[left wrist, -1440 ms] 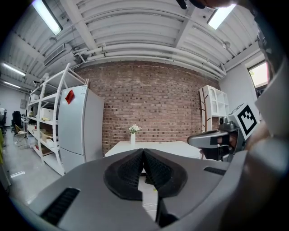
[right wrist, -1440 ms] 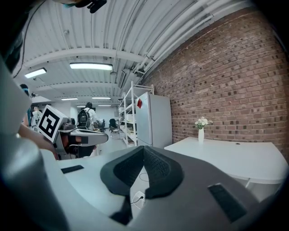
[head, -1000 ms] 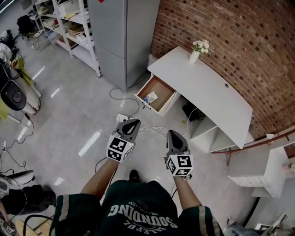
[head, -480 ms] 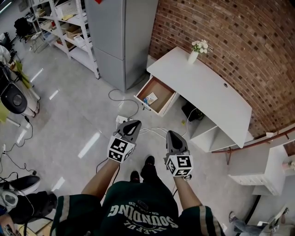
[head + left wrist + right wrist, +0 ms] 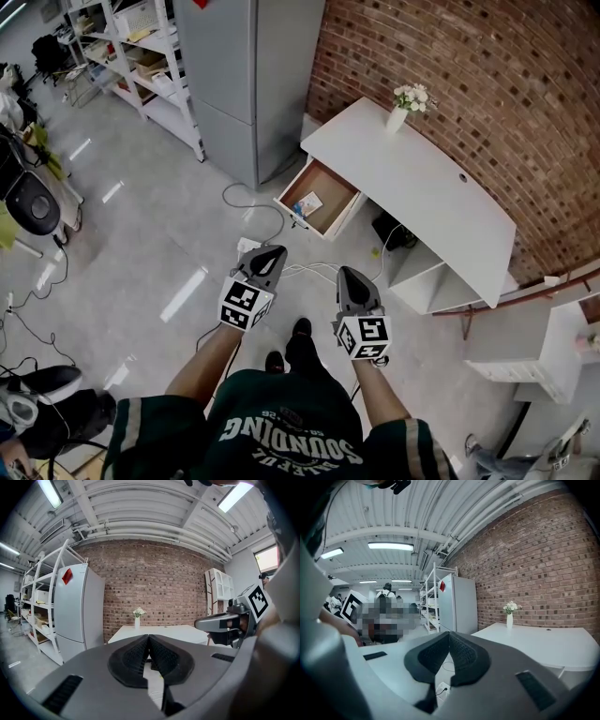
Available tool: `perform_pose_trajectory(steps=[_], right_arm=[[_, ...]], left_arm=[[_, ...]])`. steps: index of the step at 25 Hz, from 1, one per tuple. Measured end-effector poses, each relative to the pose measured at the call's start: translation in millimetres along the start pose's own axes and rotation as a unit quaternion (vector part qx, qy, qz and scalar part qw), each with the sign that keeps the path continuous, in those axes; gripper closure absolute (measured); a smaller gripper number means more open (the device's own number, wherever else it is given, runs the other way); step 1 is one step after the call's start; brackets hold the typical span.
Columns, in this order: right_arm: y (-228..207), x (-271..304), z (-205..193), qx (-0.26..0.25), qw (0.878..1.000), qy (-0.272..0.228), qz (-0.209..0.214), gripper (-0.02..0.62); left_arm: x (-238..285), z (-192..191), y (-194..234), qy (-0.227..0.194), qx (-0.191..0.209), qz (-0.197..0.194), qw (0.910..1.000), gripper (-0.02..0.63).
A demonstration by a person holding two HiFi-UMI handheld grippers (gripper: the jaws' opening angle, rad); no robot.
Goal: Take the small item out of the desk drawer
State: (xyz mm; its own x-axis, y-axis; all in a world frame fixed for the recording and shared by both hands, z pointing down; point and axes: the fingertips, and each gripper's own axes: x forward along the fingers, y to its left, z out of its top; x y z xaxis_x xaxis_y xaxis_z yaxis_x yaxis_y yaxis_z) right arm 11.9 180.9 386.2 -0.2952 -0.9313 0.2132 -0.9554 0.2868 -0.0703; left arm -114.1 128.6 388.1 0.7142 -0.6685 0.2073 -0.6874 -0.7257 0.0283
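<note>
drawer (image 5: 320, 194): open | small item (image 5: 307, 201): inside, not yet taken | left gripper (image 5: 270, 251), right gripper (image 5: 350, 274): both closed, empty, far from desk (image 5: 412, 183)

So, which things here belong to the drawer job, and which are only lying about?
For the job: open drawer, small item inside it, white desk, left gripper, right gripper, both shut and empty.
Lying about: flower vase, grey fridge, power strip, shelves.
</note>
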Motion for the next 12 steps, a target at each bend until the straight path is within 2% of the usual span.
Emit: perform_pose_trajectory(steps=[7, 12], right_arm=[[-24, 25, 2, 0.0, 1.0, 0.005, -0.004, 0.571], [-60, 52, 11, 0.004, 1.0, 0.005, -0.007, 0.571]], left_arm=[[36, -2, 9, 0.006, -0.005, -0.008, 0.9999, 0.59], [78, 7, 17, 0.01, -0.005, -0.011, 0.9999, 0.589]])
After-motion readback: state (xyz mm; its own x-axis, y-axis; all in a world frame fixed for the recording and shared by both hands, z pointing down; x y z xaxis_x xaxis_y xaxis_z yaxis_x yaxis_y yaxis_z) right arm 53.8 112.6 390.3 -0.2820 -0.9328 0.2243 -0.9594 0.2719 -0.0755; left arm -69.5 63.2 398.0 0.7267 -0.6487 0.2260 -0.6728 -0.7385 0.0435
